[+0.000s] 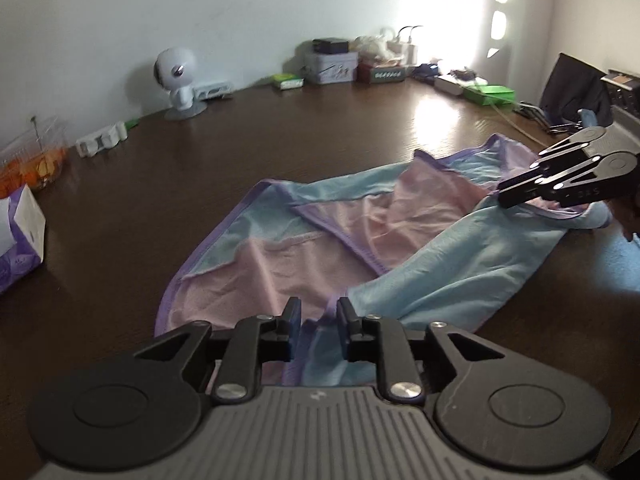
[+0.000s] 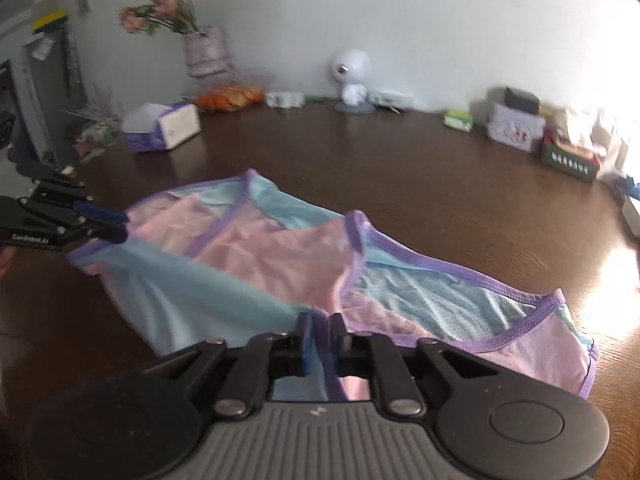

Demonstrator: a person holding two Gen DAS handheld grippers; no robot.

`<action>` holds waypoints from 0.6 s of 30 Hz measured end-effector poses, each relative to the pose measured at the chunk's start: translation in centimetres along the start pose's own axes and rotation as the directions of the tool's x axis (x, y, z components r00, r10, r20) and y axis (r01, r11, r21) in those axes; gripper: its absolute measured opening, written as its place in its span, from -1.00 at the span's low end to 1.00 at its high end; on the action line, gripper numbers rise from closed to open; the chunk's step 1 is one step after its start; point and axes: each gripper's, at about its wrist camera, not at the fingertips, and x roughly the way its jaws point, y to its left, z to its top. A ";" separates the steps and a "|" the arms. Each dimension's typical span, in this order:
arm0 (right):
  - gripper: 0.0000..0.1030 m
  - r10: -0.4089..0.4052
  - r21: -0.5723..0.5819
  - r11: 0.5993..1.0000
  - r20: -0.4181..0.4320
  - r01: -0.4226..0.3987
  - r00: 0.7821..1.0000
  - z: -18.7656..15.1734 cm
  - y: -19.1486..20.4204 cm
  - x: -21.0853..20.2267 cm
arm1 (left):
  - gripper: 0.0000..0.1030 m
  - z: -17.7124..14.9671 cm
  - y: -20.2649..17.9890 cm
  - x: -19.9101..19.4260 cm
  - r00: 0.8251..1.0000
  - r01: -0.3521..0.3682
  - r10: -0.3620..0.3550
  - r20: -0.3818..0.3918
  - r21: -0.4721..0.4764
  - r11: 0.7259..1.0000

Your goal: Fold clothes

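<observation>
A pink and light-blue mesh garment (image 1: 340, 236) with purple trim lies partly folded on the dark wooden table (image 1: 240, 152). My left gripper (image 1: 319, 312) is closed down on the near edge of the garment, cloth bunched between its fingers. In the right wrist view the garment (image 2: 280, 264) spreads across the table and my right gripper (image 2: 321, 326) is shut on its near blue edge. The right gripper also shows in the left wrist view (image 1: 516, 190), pinching the cloth at the far right. The left gripper shows at the left of the right wrist view (image 2: 116, 226), pinching the far corner.
Along the wall stand a white toy figure (image 1: 178, 84), a tin box (image 1: 330, 66), green packets (image 1: 490, 94) and cables. A tissue pack (image 2: 164, 126), a bag of oranges (image 2: 228, 96) and a flower vase (image 2: 206, 52) stand at the back left.
</observation>
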 end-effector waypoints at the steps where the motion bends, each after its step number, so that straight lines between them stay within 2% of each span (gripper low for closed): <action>1: -0.60 -0.013 0.011 1.000 -0.005 0.013 1.000 0.7 -0.4 0.1 | -0.42 -0.5 0.6 -0.9 1.000 0.004 -0.004 0.021 -0.017 1.000; 2: -0.53 -0.021 0.013 1.000 0.004 0.021 1.000 0.6 -1.2 -1.2 | -0.09 -1.2 1.2 -2.1 0.999 0.015 -0.013 0.044 -0.042 0.999; 3: -0.32 -0.026 0.006 1.000 0.029 0.026 0.999 0.3 -2.0 -3.0 | 0.15 -2.0 1.5 -3.2 0.998 0.022 -0.018 0.062 -0.065 0.998; 4: -0.02 -0.026 -0.011 1.000 0.054 0.026 0.998 -0.3 -2.8 -5.0 | 0.21 -2.7 1.6 -4.0 0.997 0.027 -0.022 0.071 -0.074 0.997; 6: 0.24 -0.015 -0.058 0.998 0.063 0.019 0.998 -2.2 -4.0 -8.2 | 0.31 -3.9 1.7 -4.4 0.998 0.028 -0.024 0.050 -0.083 0.996; 10: 0.25 -0.004 -0.069 0.998 0.032 0.006 0.999 -3.3 -5.1 -9.0 | 0.26 -5.0 1.4 -3.5 0.998 0.064 -0.065 -0.004 -0.089 0.994; 11: 0.25 -0.002 -0.072 0.997 0.024 0.003 1.000 -3.6 -5.4 -9.3 | 0.09 -5.3 1.3 -3.4 0.997 0.077 -0.078 -0.009 -0.085 0.993; 12: 0.25 0.001 -0.075 0.997 0.016 0.000 1.000 -3.8 -5.6 -9.5 | -0.25 -5.5 1.2 -3.3 0.997 0.079 -0.081 -0.014 -0.073 0.994; 13: 0.25 0.004 -0.077 0.997 0.008 -0.003 1.000 -4.1 -5.9 -9.7 | -0.50 -5.7 1.3 -3.2 0.997 0.077 -0.079 -0.024 -0.064 0.995; 14: 0.23 0.006 -0.080 0.997 0.000 -0.006 1.000 -4.4 -6.2 -9.9 | -0.89 -5.8 1.4 -2.9 0.996 0.075 -0.077 -0.042 -0.054 0.996; 15: 0.11 0.009 -0.082 0.997 -0.008 -0.009 1.000 -4.7 -6.4 -10.1 | -0.91 -6.1 1.6 -3.0 0.996 0.075 -0.077 -0.047 -0.037 0.996; 16: -0.43 0.011 -0.085 0.996 -0.016 -0.013 1.000 -4.9 -6.7 -10.3 | -0.92 -6.2 1.8 -3.3 0.996 0.073 -0.074 -0.049 -0.022 0.997; 17: -0.83 0.014 -0.087 0.996 -0.024 -0.016 1.000 -5.2 -7.0 -10.6 | -0.93 -6.3 2.1 -3.6 0.996 0.070 -0.070 -0.053 -0.007 0.998; 18: -0.91 0.016 -0.090 0.996 -0.032 -0.019 0.999 -5.5 -7.2 -10.8 | -0.93 -6.4 2.3 -4.0 0.996 0.067 -0.067 -0.056 0.007 0.998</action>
